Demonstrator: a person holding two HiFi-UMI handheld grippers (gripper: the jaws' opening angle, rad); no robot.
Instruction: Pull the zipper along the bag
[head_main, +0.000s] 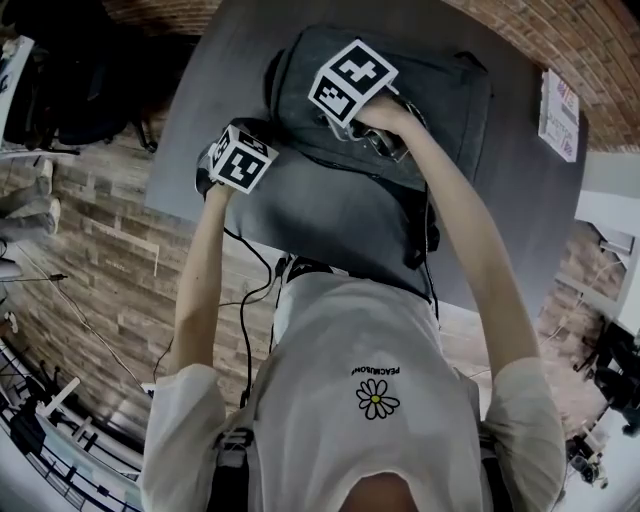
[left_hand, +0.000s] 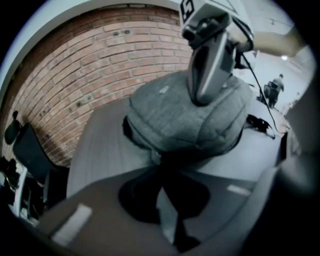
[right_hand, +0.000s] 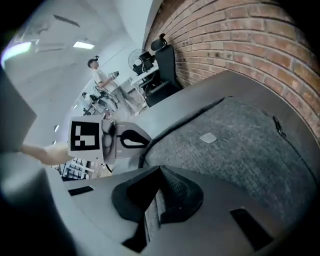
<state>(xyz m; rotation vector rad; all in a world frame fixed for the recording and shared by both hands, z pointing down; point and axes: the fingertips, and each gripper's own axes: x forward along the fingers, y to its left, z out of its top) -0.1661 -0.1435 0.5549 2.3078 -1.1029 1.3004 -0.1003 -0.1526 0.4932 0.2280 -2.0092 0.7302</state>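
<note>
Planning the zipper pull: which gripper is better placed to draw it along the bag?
Left, likely. The left gripper is shut right at the edge of the bag, where it could pull. The right gripper rests on the bag's top, better suited to steadying.

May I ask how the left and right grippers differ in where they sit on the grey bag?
The left gripper pinches the bag at its end, by the edge; the right gripper sits on the bag's top. The left holds fabric; what the right holds is unclear. Both have jaws closed.
</note>
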